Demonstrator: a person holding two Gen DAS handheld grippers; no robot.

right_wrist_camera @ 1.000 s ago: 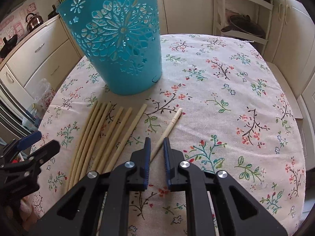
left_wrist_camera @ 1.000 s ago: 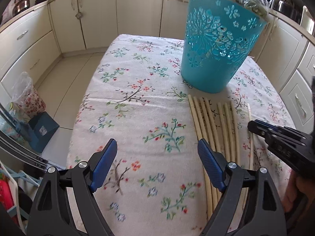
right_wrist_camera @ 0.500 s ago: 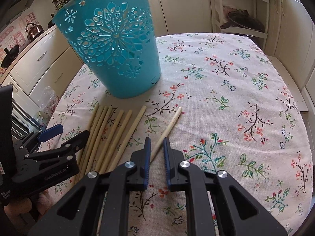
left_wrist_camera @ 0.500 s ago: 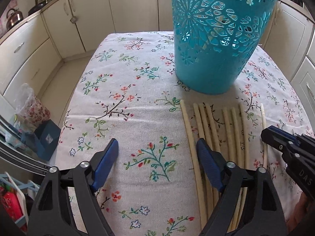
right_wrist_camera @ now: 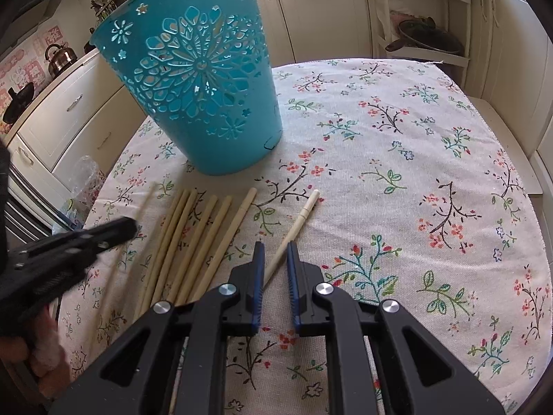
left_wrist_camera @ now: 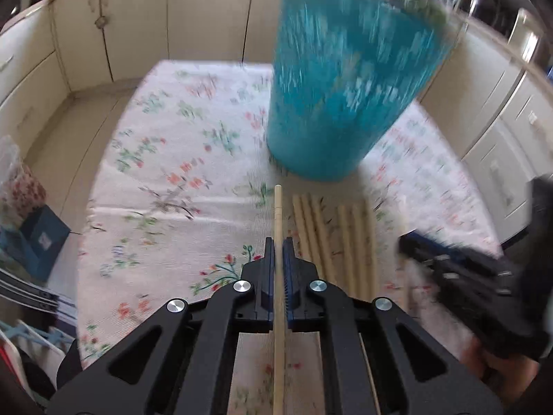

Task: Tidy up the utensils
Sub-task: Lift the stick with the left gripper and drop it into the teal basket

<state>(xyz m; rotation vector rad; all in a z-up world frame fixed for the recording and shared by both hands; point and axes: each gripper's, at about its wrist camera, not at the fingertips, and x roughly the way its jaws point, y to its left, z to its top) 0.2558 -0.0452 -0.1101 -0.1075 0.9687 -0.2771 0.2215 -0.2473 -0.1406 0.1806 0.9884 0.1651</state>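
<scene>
My left gripper (left_wrist_camera: 278,245) is shut on a pale wooden chopstick (left_wrist_camera: 278,214), which points forward toward the teal cut-out basket (left_wrist_camera: 342,79). The view is blurred by motion. Several more chopsticks (left_wrist_camera: 331,238) lie side by side on the floral tablecloth just right of it. In the right wrist view my right gripper (right_wrist_camera: 275,250) is nearly closed around a single chopstick (right_wrist_camera: 304,216) lying on the cloth, apart from the row of chopsticks (right_wrist_camera: 197,238). The basket (right_wrist_camera: 193,79) stands upright behind them. The left gripper (right_wrist_camera: 69,245) with its chopstick shows blurred at the left.
The table (right_wrist_camera: 432,159) has a rounded edge with floor and cream cabinets (left_wrist_camera: 121,24) around it. A shelf rack with pans (right_wrist_camera: 425,38) stands at the back right. A kettle (right_wrist_camera: 62,58) sits on the left counter.
My left gripper has closed on the leftmost chopstick and lifted it away from the row. The right gripper has stayed nearly closed around its chopstick.
</scene>
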